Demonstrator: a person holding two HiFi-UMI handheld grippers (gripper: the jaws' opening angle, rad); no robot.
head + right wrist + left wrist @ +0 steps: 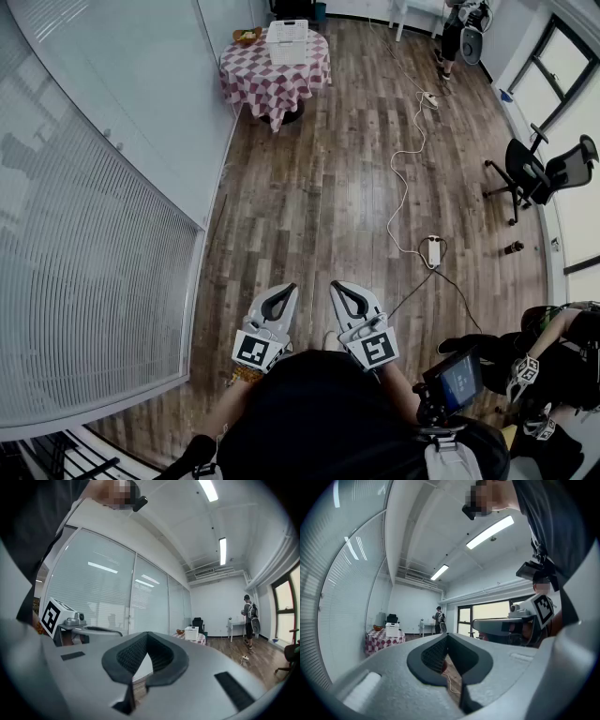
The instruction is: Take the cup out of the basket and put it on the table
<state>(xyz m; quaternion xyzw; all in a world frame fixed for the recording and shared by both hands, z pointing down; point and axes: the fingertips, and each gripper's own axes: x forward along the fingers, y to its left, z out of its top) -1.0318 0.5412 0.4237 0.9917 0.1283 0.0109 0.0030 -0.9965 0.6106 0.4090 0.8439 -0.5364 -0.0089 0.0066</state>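
A white basket (pixel 288 42) stands on a round table with a red-checked cloth (pixel 272 82) at the far end of the room. I cannot see a cup from here. My left gripper (pixel 286 291) and right gripper (pixel 339 288) are held side by side close to my body, far from the table, both shut and empty. In the left gripper view the closed tips (pixel 446 637) point down the room, with the basket (pixel 392 630) small at the left. In the right gripper view the gripper (pixel 147 635) is also shut, and the basket (pixel 191 633) sits beyond it.
An orange-filled bowl (pixel 248 36) sits beside the basket. A white cable and power strip (pixel 433 249) lie across the wooden floor. An office chair (pixel 539 173) stands at the right. One person (pixel 453 28) stands at the far end, another (pixel 553 366) is near my right. A glass wall with blinds (pixel 94 234) runs along the left.
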